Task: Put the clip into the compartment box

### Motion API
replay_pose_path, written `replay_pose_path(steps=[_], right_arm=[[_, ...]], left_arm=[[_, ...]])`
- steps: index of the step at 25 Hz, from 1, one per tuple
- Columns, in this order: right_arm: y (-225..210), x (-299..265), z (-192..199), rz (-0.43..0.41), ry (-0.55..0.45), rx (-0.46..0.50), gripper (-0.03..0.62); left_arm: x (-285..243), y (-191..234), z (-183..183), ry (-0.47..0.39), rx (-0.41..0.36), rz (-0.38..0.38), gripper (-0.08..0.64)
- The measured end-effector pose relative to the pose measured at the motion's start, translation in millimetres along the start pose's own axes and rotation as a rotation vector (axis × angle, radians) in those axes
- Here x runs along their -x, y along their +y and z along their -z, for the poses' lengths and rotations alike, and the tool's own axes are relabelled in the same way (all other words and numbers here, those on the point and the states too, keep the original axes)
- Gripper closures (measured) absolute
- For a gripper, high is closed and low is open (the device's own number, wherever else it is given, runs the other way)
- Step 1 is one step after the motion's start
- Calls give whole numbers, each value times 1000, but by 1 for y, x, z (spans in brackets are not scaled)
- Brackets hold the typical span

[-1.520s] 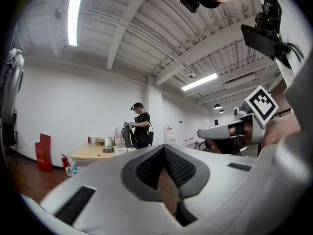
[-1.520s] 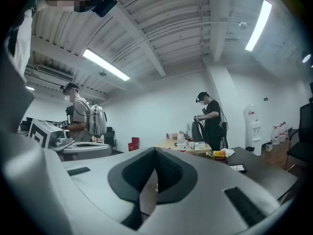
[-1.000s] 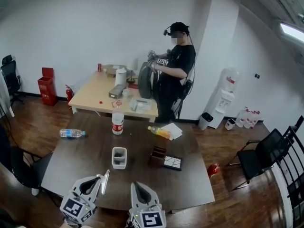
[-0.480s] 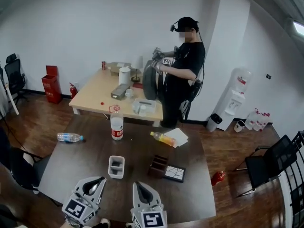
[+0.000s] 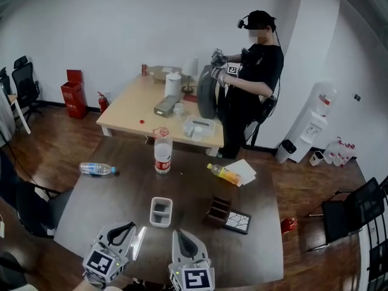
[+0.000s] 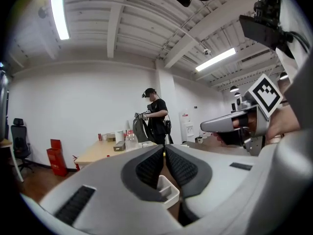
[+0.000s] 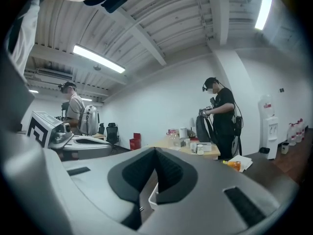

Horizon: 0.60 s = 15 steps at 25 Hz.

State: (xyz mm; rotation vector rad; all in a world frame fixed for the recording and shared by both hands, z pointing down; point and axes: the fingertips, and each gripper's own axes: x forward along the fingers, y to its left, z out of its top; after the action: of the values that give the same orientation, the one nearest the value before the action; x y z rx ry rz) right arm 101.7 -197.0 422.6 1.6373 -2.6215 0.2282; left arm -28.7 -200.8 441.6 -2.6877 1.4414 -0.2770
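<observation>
Left gripper (image 6: 164, 150) jaws, shut before, are opening, nothing between.

My left tool (image 5: 140, 232) is on the near-left side of the white compartment box (image 5: 160, 211). Its jaws are opening, nothing seen between them. My right tool (image 5: 177, 235) is on the near-right side of the box, jaws together. Box sits on the dark surface (image 5: 103, 205). Brown holder (image 5: 218, 211) is right of the box, with the black tray (image 5: 239, 222) just beside it, further right. Upright red-label bottle (image 5: 162, 151) stands beyond the box. Clear bottle (image 5: 97, 168) lies beyond-left. Orange bottle (image 5: 223, 174) and paper (image 5: 245, 171) lie beyond-right. Person (image 5: 251, 83) stands well beyond the box at a wooden table (image 5: 133, 111).
</observation>
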Motion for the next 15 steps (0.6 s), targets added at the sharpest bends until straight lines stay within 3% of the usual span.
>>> replay_pose_path(steps=[7, 9, 12, 15], right_arm=[[21, -37, 16, -48, 43, -14, 595], [23, -47, 25, -51, 42, 3, 595], [27, -62, 42, -54, 43, 31, 595], [33, -72, 55, -61, 72, 39, 595]], left_arm=[[0, 30, 43, 76, 88, -19, 527], [1, 37, 63, 116, 111, -20, 495], [2, 46, 97, 221, 164, -28, 472], [5, 48, 138, 379, 214, -23, 449]])
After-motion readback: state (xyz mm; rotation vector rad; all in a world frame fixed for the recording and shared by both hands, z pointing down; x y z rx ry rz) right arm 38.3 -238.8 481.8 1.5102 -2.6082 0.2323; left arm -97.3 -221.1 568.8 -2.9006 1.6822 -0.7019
